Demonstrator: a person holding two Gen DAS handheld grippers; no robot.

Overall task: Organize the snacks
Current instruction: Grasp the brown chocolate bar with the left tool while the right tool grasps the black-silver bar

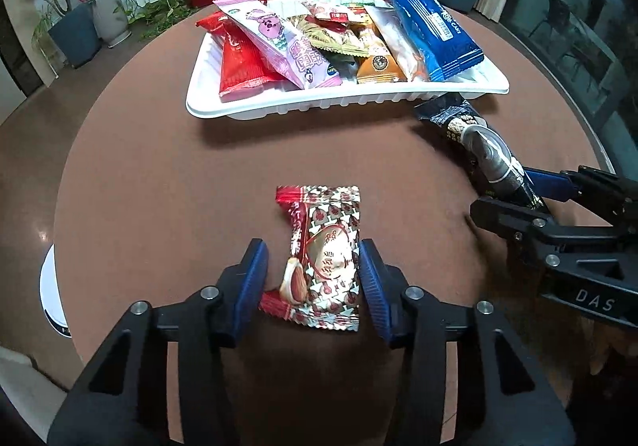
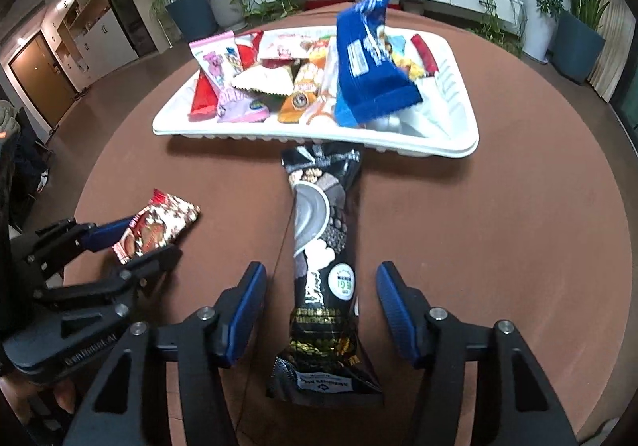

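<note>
Tray (image 1: 239,109) far on table (image 1: 159,175) heaped with wrapped snacks (image 1: 279,43), left gripper (image 1: 315,278) spread around silver candy (image 1: 323,258), right gripper (image 2: 321,310) spread around black packet (image 2: 323,246).

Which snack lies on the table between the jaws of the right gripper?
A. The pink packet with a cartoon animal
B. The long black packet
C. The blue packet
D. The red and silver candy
B: the right wrist view shows the long black packet lying on the brown table between the two blue pads of the right gripper, with a gap on each side.
</note>
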